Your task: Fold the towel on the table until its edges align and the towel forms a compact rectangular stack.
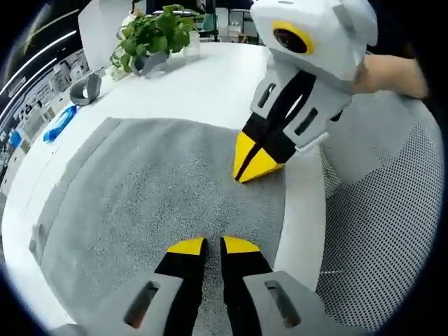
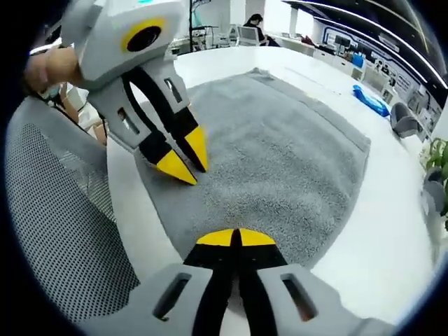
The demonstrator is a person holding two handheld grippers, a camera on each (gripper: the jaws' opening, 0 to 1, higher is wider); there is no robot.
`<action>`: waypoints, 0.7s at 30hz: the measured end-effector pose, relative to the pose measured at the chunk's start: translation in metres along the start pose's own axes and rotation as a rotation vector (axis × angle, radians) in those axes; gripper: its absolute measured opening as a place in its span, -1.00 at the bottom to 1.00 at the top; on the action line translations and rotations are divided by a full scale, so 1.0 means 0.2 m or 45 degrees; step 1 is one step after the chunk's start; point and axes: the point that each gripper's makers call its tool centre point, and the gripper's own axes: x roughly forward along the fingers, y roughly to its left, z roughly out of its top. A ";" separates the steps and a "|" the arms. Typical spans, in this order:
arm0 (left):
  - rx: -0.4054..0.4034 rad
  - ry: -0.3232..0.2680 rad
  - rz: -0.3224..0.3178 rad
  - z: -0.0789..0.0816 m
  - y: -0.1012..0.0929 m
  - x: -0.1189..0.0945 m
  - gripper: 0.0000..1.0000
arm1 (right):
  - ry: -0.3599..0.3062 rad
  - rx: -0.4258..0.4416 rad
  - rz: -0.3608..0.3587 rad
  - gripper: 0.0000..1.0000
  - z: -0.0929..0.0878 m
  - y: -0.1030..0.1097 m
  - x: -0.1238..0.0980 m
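- The left gripper [image 1: 213, 245] had its jaws slightly apart over the towel [image 1: 161, 189].
- The right gripper [image 2: 234, 238] had its jaws together, tips on the towel [image 2: 280, 161].
- The towel lay flat on the white table [image 1: 203, 87]; a potted plant [image 1: 150, 38] stood beyond the towel.

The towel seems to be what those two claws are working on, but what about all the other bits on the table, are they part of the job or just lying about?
Part of the job:
grey towel
left gripper
right gripper
white table

Just lying about:
potted plant
blue object
grey holder
mesh chair
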 end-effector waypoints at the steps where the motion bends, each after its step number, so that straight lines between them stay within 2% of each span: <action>1: -0.008 -0.012 0.004 0.00 0.00 0.00 -0.83 | 0.000 -0.079 0.021 -1.00 -0.01 0.01 -0.01; 3: -0.007 -0.021 0.000 -0.01 0.00 -0.01 -0.84 | 0.015 -0.139 0.049 -1.00 -0.05 0.02 -0.03; 5: -0.005 -0.005 -0.011 0.00 0.01 0.00 -0.84 | 0.020 -0.138 0.097 -1.00 -0.08 0.04 -0.06; 8: 0.026 0.017 -0.004 0.00 0.00 0.01 -0.85 | 0.051 -0.207 0.143 -1.00 -0.15 0.05 -0.11; 14: 0.039 0.024 -0.001 0.00 0.00 0.00 -0.85 | 0.070 -0.260 0.168 -0.96 -0.24 0.07 -0.18; 19: 0.029 0.018 -0.004 0.00 0.00 0.00 -0.85 | 0.081 -0.273 0.168 -0.84 -0.27 0.08 -0.18; 21: 0.028 0.019 -0.005 0.00 0.00 0.00 -0.85 | 0.097 -0.302 0.151 -0.87 -0.26 0.08 -0.18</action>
